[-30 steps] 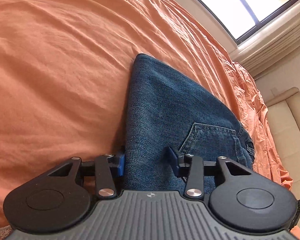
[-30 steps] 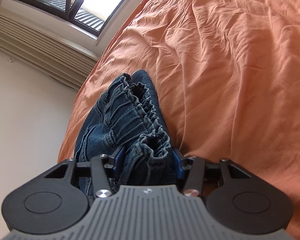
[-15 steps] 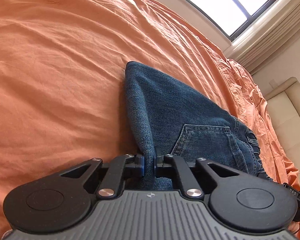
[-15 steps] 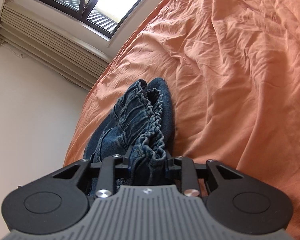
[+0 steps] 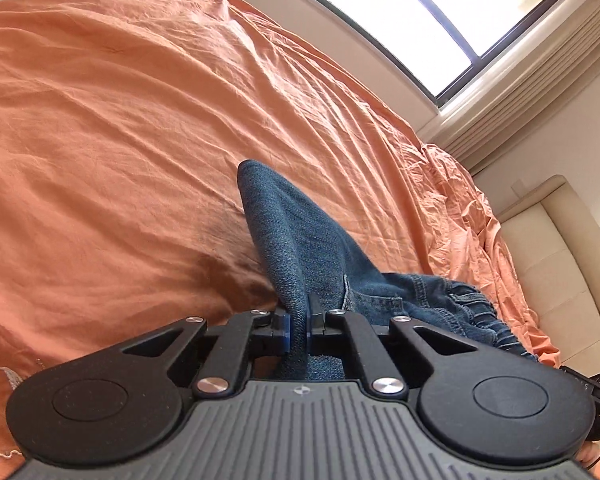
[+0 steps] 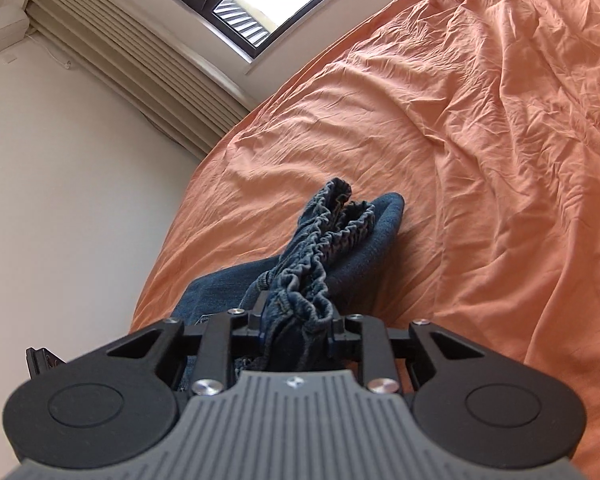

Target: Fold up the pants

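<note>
Blue denim pants, lower centre of frame, hang folded from both grips over the bed's orange sheet. Left hand-held gripper: jaws pressed together, pinching the plain folded edge beside a back pocket. Right hand-held gripper: jaws clamped on the bunched elastic waistband. The far end of the denim touches the sheet. Window in the upper right of the left view; cream headboard at the right edge.

Home bedroom, orange bedsheet, window, padded headboard
</note>
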Demonstrator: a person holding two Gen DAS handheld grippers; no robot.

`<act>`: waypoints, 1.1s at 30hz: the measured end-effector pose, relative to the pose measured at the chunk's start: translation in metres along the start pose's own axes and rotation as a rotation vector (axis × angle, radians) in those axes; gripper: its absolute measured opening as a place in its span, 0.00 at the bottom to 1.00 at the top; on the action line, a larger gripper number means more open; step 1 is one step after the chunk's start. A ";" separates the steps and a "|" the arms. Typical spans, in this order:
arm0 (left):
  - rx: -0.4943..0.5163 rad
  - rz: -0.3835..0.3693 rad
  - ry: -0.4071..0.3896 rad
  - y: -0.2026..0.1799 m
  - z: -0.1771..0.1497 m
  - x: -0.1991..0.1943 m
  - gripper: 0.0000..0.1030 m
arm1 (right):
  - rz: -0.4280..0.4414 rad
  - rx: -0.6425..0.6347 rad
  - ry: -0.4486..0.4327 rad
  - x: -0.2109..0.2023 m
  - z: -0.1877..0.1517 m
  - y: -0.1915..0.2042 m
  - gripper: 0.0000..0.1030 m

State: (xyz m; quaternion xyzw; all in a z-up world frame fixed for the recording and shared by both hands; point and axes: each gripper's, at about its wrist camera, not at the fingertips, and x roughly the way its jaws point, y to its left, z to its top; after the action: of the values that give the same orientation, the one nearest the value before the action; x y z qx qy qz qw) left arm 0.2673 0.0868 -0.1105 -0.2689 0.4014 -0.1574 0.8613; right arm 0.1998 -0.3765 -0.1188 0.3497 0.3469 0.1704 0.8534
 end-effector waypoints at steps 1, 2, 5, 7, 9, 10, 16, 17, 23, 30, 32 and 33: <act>0.005 0.000 -0.004 -0.001 0.004 -0.005 0.06 | 0.007 -0.007 -0.001 -0.001 -0.001 0.008 0.20; 0.016 0.006 -0.009 -0.002 0.007 -0.011 0.06 | 0.015 -0.014 -0.002 -0.001 -0.001 0.015 0.20; 0.040 0.016 -0.022 -0.001 0.020 -0.031 0.06 | 0.046 -0.049 -0.006 0.001 -0.002 0.044 0.20; 0.044 0.020 -0.043 0.002 0.031 -0.048 0.06 | 0.066 -0.072 -0.006 0.005 -0.002 0.064 0.20; 0.053 0.028 -0.069 0.005 0.045 -0.066 0.06 | 0.093 -0.089 -0.008 0.011 -0.002 0.086 0.20; 0.064 0.036 -0.081 0.007 0.052 -0.076 0.06 | 0.105 -0.094 -0.009 0.015 -0.002 0.095 0.20; 0.107 0.098 -0.121 0.027 0.090 -0.118 0.06 | 0.180 -0.125 -0.007 0.049 -0.003 0.152 0.20; 0.108 0.112 -0.123 0.033 0.098 -0.123 0.06 | 0.190 -0.121 -0.003 0.057 -0.005 0.159 0.20; 0.134 0.206 -0.141 0.070 0.133 -0.138 0.06 | 0.248 -0.116 0.018 0.118 -0.018 0.196 0.20; 0.088 0.268 -0.083 0.138 0.132 -0.111 0.06 | 0.231 -0.079 0.082 0.181 -0.062 0.182 0.20; 0.064 0.311 -0.031 0.164 0.124 -0.094 0.06 | 0.193 -0.050 0.151 0.201 -0.083 0.166 0.20; 0.055 0.330 -0.018 0.174 0.120 -0.088 0.06 | 0.177 -0.046 0.167 0.207 -0.093 0.159 0.20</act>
State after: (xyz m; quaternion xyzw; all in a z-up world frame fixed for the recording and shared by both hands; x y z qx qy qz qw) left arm 0.3152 0.3103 -0.0954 -0.1768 0.4279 -0.0221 0.8861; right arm 0.2715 -0.1108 -0.1509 0.3438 0.3804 0.2816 0.8110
